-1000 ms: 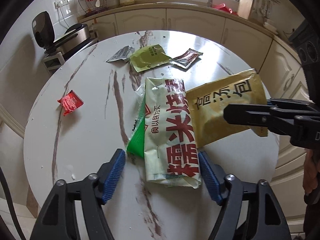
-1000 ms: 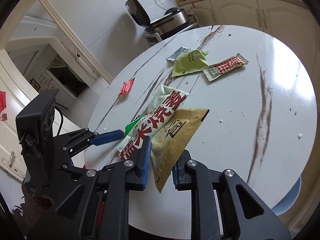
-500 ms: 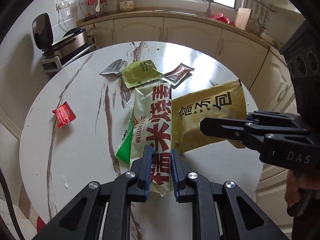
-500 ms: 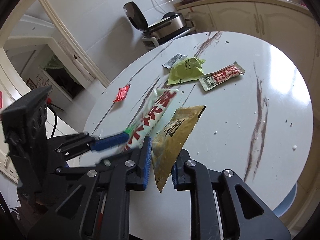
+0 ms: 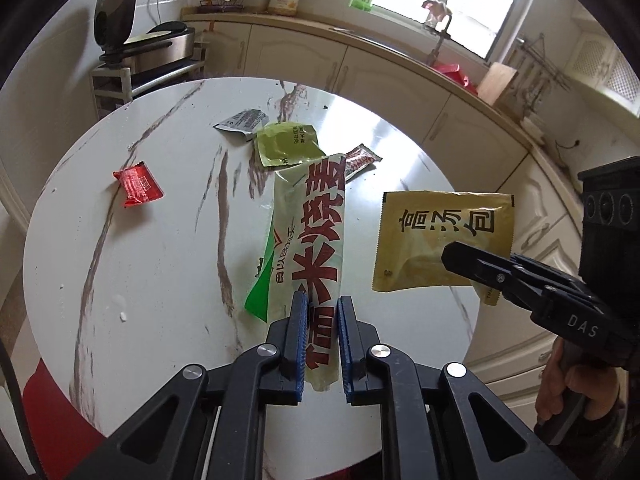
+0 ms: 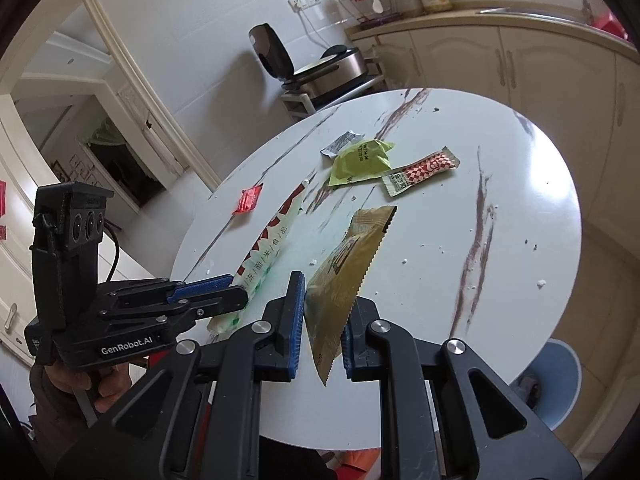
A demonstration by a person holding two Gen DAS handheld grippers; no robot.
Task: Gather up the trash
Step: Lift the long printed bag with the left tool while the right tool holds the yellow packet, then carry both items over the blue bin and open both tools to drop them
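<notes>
1. The long white wrapper [image 5: 320,236], pinched at its end by the left hand-held gripper [image 5: 322,322], hangs above the table [image 5: 160,264]; it could slide out.
2. The gold sachet [image 6: 344,264], clamped edge-on in the right hand-held gripper [image 6: 323,320], may twist free.
3. The green packet [image 5: 286,145] and red wrapper [image 5: 138,189] lie on the table, uncollected.
</notes>
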